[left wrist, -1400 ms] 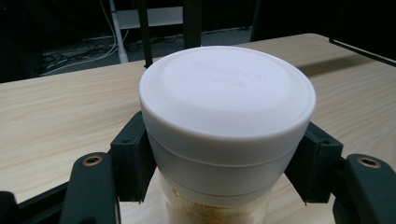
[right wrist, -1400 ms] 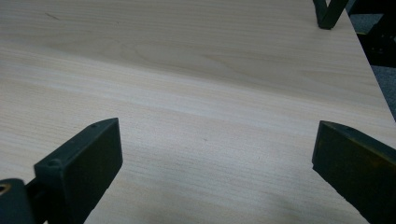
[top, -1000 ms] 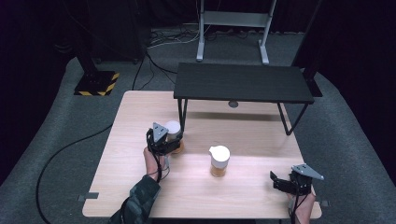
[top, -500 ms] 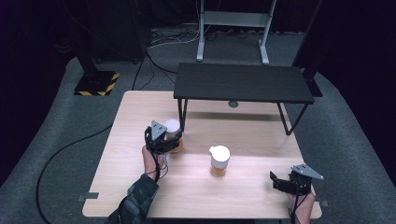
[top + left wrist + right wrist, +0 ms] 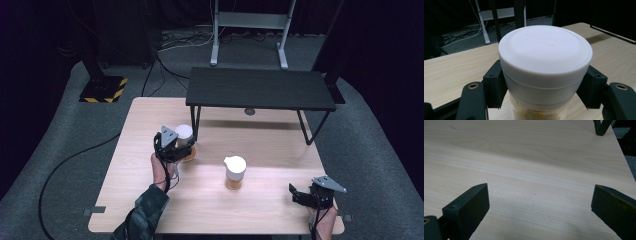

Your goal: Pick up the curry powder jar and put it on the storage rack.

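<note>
Starting at your left, your left gripper [image 5: 176, 148] is at the white-lidded jar [image 5: 184, 141] on the left part of the light wooden table [image 5: 260, 210], just in front of the near left leg of the black shelf [image 5: 257, 88]. From the left gripper view, the two black jaws sit on either side of the jar's white lid [image 5: 545, 53], pressed against its wall below the rim, so that gripper is clamped on the jar; beneath the lid you can make out a clear body with a tan filling. Your left hand [image 5: 162, 169] and its dark patterned sleeve [image 5: 142, 214] come in from the bottom edge of the high view. Moving toward the middle, a second jar [image 5: 234, 172] with a white spouted lid stands upright on the table by itself, well apart from both grippers and holding a similar tan content. Behind it, the black shelf stands on thin dark legs over the far half of the table. At the right, your right gripper [image 5: 298, 196] rests low near the near right corner of the table, its jaws pointing left. From the right gripper view, those jaws are spread wide apart with bare wood grain between them.
</note>
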